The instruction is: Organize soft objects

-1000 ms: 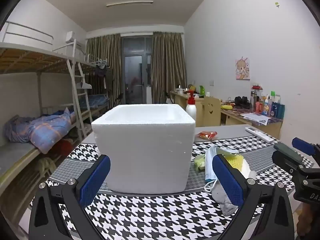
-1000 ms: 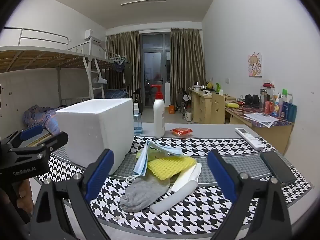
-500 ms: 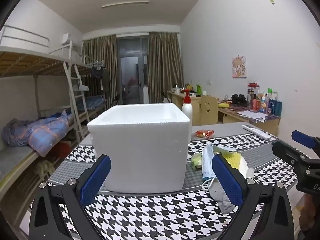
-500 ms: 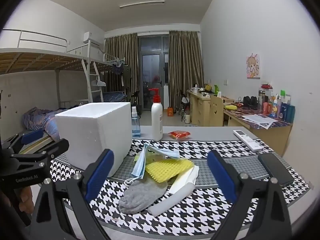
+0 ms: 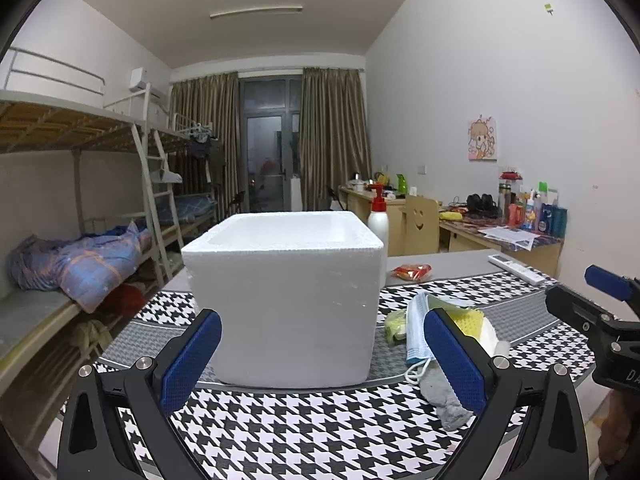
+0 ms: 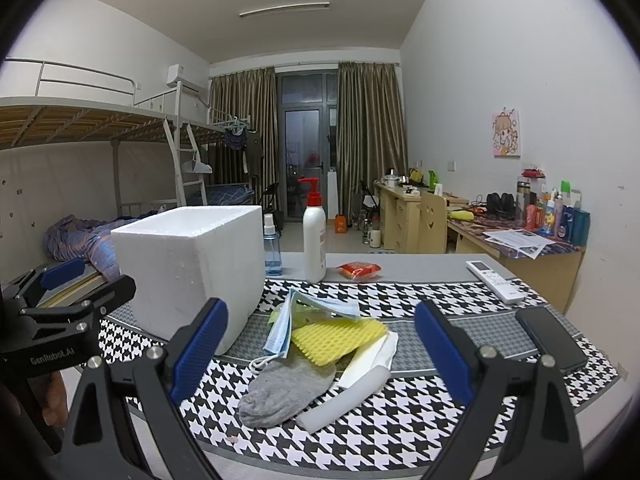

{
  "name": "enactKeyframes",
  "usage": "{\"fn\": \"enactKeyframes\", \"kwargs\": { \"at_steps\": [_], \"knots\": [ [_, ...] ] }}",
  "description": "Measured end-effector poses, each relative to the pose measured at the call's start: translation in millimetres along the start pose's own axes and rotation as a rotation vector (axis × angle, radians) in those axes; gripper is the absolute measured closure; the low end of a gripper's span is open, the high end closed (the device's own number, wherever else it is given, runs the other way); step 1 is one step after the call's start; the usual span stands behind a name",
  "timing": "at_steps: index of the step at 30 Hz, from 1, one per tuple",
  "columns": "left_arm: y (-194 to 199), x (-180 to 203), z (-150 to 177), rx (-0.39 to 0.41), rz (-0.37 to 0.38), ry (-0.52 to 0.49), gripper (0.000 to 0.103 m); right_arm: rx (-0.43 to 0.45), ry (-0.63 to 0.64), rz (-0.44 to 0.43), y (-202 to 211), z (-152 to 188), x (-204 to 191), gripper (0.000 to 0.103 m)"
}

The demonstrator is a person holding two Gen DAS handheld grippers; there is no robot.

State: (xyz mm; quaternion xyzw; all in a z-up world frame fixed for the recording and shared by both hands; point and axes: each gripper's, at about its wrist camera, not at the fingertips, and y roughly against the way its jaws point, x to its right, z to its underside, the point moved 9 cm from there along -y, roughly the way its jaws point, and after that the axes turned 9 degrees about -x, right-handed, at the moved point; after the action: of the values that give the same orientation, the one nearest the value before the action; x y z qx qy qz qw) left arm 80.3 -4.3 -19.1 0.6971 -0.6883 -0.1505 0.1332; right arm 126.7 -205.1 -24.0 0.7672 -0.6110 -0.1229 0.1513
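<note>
A shared dormitory room. Metal bunk beds (image 5: 72, 148) with a ladder (image 6: 188, 168) and a rumpled quilt (image 5: 80, 264) along the left wall; wooden study desks (image 6: 404, 212) cluttered with bottles (image 6: 560, 212) and papers (image 6: 516, 238) on the right; brown curtains (image 5: 332, 136) around a balcony door (image 6: 304, 160) at the far end; a cartoon poster (image 5: 483, 140) on the wall.

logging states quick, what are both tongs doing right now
left tongs: open, holding nothing
right tongs: open, holding nothing

I count one foam box (image 6: 192, 268), one grey sock (image 6: 286, 390), one yellow sponge cloth (image 6: 336, 338), one blue face mask (image 6: 280, 330), two bottles, one remote (image 6: 496, 280), one phone (image 6: 550, 336), one red packet (image 6: 359, 270)
</note>
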Motion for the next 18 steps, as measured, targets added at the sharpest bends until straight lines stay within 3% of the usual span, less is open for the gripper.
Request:
{"fn": "enactKeyframes", "kwargs": {
  "at_steps": [18],
  "knots": [
    [2.6,8.0,0.5,-0.003,0.024,-0.038,0.001,0.002,0.001,0.002,1.9,-1.4,0.4,0.007]
  ]
}}
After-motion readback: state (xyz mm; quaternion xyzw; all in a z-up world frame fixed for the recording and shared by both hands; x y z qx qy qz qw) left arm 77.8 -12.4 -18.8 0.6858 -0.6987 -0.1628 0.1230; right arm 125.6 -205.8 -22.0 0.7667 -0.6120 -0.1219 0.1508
